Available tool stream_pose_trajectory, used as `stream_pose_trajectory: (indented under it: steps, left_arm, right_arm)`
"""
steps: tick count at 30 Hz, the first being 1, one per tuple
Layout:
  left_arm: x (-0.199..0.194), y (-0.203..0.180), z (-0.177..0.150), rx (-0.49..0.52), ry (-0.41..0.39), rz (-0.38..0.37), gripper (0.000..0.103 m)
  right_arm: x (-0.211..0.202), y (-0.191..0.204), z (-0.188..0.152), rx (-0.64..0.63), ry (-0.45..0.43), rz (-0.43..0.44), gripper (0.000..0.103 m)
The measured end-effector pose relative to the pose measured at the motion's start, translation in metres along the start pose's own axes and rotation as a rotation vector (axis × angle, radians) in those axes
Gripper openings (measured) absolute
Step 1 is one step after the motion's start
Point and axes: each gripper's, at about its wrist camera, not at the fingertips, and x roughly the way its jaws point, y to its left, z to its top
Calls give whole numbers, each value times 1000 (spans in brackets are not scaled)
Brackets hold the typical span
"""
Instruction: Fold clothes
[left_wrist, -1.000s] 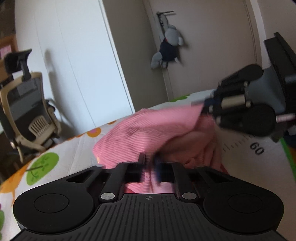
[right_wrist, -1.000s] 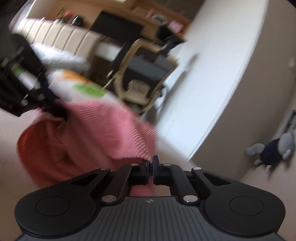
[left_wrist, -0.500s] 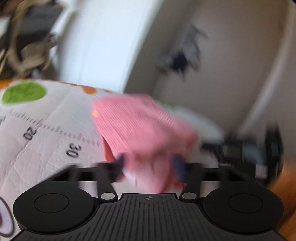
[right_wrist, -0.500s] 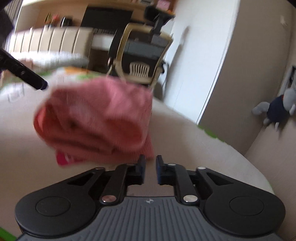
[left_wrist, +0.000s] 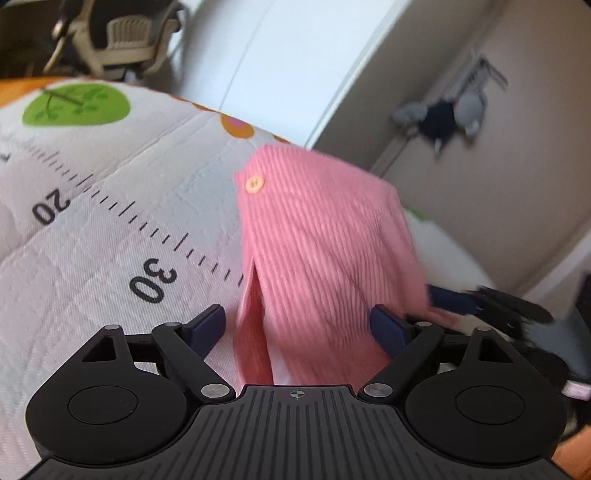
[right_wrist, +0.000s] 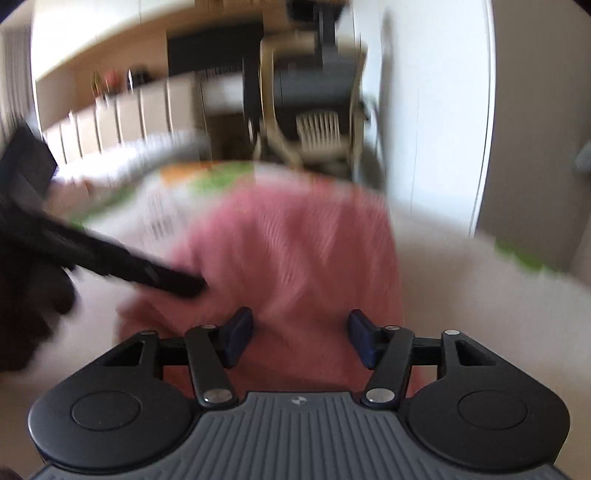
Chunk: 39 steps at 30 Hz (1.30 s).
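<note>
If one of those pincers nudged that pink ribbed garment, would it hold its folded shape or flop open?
The pink ribbed garment is probably floppy: a layer already gapes along its near edge. It likely bunches rather than slides on the quilted mat. It looks light, being small and thin.

A: Identify the item.

B: One pink ribbed garment (left_wrist: 325, 251), corduroy-like in texture, with a single round orange button (left_wrist: 255, 183) near its upper left corner.

A: State and pose?

B: Folded into a compact bundle, layers stacked. A slit-like opening between layers runs down the left side of the near end, showing paler inner fabric. The top surface is smooth, with ribs running lengthwise.

A: Location?

B: It lies on the white quilted mat, just right of the printed "30" mark. The right wrist view is blurred; the garment (right_wrist: 295, 258) shows only as a pink mass.
</note>
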Motion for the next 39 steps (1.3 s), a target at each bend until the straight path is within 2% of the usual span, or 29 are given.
stream_pose_trajectory:
  steps: [3, 7, 10, 12, 15, 21, 26, 29, 31, 34, 36, 37, 39]
  left_arm:
    - [-3, -7, -6, 57, -3, 20, 90]
    - [-3, -8, -7, 65, -8, 25, 91]
    - [-4, -10, -9, 80, -13, 36, 91]
    - [-5, -11, -10, 84, -15, 40, 91]
    - [-6, -13, -11, 89, -16, 44, 91]
    - [-6, -9, -9, 83, -16, 11, 93]
    - [-7, 14, 8, -82, -34, -144, 93]
    - [2, 27, 20, -161, -31, -193, 93]
    - [14, 29, 25, -190, -2, -234, 93]
    - [30, 27, 27, -206, 17, -259, 90]
    - [36, 23, 27, -194, 9, -244, 73]
    - [37, 25, 28, -200, 0, -243, 71]
    - [35, 33, 30, -231, -23, -257, 59]
  right_arm:
    - [-13, -8, 20, 3, -50, -2, 62]
    - [-22, -17, 57, 23, -137, -10, 62]
    - [-4, -17, 76, 50, -149, 14, 62]
    - [24, -14, 81, 45, -111, 9, 62]
    - [71, -6, 62, -48, 16, -62, 62]
    - [38, -6, 49, -77, -15, -84, 64]
    - [9, -16, 17, -100, 5, -138, 71]
    - [2, -25, 2, -60, 11, -152, 71]
    - [1, -28, -3, -23, 5, -147, 71]
    - [2, -27, -6, 1, 4, -149, 71]
    - [7, -22, -3, -3, 6, -163, 71]
    - [11, -18, -1, -12, 6, -175, 71]
    - [19, -8, 5, -48, -3, -193, 71]
